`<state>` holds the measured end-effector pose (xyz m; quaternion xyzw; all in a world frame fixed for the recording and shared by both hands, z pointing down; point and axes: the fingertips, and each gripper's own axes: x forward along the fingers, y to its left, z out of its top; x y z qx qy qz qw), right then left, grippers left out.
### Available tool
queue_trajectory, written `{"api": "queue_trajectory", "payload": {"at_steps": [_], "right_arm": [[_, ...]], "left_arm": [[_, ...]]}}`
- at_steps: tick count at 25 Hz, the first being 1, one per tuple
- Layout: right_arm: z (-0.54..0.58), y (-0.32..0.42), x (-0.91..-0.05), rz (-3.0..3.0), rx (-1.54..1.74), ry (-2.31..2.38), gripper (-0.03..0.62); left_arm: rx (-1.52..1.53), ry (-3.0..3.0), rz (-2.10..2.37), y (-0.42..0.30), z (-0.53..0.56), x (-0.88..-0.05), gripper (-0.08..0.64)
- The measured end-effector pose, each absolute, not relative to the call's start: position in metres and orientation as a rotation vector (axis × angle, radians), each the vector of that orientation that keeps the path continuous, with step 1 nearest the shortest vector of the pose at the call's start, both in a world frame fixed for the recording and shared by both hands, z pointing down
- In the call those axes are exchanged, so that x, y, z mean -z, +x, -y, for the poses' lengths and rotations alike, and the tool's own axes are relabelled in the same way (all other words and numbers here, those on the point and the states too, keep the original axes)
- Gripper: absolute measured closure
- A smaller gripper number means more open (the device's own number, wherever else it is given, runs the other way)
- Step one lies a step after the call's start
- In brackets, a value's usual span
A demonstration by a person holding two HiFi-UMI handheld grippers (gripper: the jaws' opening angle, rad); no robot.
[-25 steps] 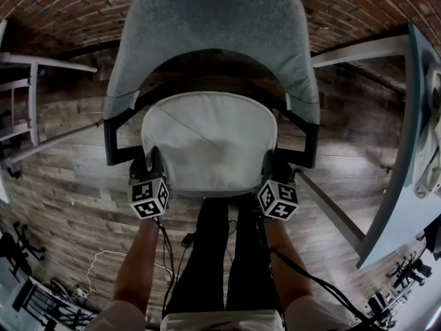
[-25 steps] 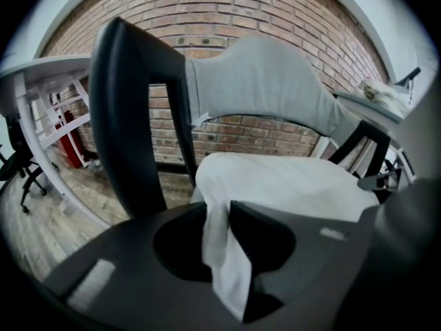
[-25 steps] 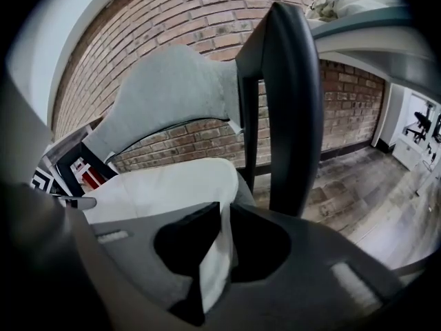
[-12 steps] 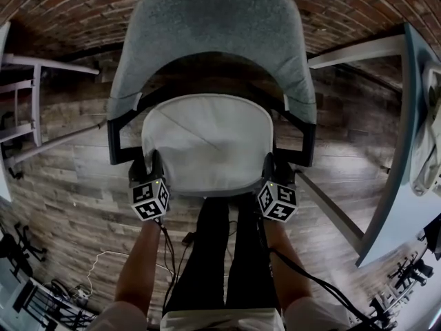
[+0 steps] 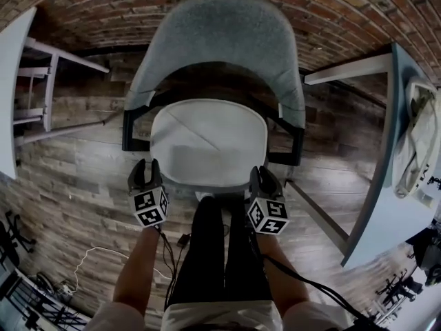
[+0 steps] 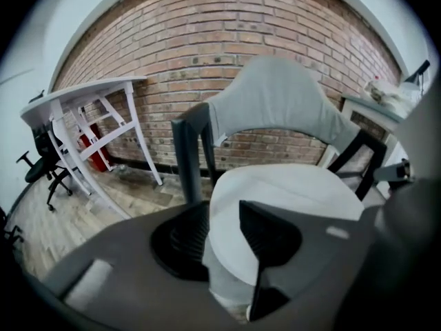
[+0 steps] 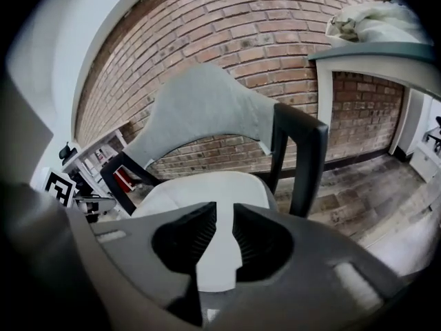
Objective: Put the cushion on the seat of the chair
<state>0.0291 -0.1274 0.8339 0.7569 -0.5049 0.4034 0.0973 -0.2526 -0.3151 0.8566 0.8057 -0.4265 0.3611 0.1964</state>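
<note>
At twelve o'clock, the cushion [image 5: 208, 140] lies on the chair [image 5: 220, 40] seat. The jaws of your left gripper [image 5: 146, 172] are opening wide; those of the right gripper [image 5: 263, 176] stand narrowly apart, both empty. Placing seems done; next, draw both clear.

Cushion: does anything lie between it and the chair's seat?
Nothing visible does. The cushion already lies flat on the seat of the chair, and nothing shows under its edges.
</note>
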Motion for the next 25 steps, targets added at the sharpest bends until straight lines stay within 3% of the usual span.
{"api": "queue_trajectory", "payload": {"at_steps": [4, 5, 14, 16, 25], "right_arm": [[0.132, 0.029, -0.776, 1.584, -1.155, 2.238, 0.528], [0.135, 0.033, -0.758, 1.609, -1.134, 2.242, 0.558], [0.125, 0.057, -0.579, 1.811, -0.957, 2.263, 0.561], [0.122, 0.061, -0.542, 1.846, -0.888, 2.266, 0.588], [0.101, 0.070, -0.416, 2.013, -0.750, 2.270, 0.592]], "left_arm": [[-0.957, 2.271, 1.160, -0.244, 0.292, -0.804, 0.433], [-0.939, 2.278, 1.155, -0.239, 0.289, -0.788, 0.433], [-0.776, 2.462, 1.109, -0.190, 0.252, -0.606, 0.474], [-0.738, 2.492, 1.105, -0.180, 0.246, -0.568, 0.481], [-0.609, 2.619, 1.060, -0.139, 0.195, -0.437, 0.526]]}}
